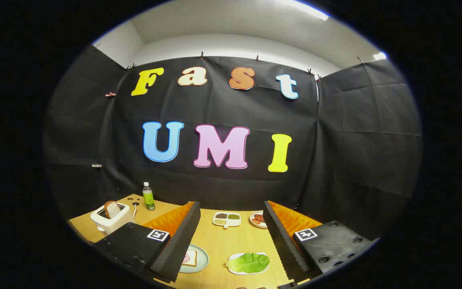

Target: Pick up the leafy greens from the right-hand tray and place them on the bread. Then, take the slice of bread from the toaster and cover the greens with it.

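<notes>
My gripper (231,241) hovers above the wooden table (225,241), open, with nothing between its fingers. The leafy greens (249,262) lie on a small white tray (237,269) between the fingers, nearer the right one. A slice of bread (191,258) with something pink on it rests on a pale round plate (203,261), half hidden behind the left finger (177,245). Beyond the left finger stands a white toaster (110,220) with a brown bread slice (113,209) sticking up from its slot.
A green-labelled bottle (148,196) stands behind the toaster. Farther back on the table are a white divided dish of grains (226,218) and a plate with red slices (258,219), partly hidden by the right finger. Black cloth walls close off the back and sides.
</notes>
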`<state>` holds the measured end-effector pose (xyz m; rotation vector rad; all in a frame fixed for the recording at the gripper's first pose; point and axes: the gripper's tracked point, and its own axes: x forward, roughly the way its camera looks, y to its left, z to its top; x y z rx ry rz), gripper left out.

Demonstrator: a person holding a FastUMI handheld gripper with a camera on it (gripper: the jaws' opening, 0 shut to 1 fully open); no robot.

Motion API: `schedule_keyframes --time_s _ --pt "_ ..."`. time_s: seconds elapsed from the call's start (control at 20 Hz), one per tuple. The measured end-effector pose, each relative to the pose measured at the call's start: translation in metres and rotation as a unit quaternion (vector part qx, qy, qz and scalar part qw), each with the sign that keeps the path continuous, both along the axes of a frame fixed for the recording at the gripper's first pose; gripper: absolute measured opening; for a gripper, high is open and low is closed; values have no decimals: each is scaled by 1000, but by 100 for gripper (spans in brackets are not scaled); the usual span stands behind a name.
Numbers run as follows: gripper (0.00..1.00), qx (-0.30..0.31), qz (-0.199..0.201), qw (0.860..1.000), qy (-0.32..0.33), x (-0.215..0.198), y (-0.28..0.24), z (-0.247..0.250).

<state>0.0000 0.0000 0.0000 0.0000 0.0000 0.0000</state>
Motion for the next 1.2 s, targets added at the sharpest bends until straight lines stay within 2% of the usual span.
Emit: schedule_keyframes --time_s 0.55,0.9,1.2 --pt "97 8 -24 999 19 8 8 -7" --pt "97 12 -53 998 45 13 -6 -25" --pt "97 13 -56 995 79 22 -17 -53"
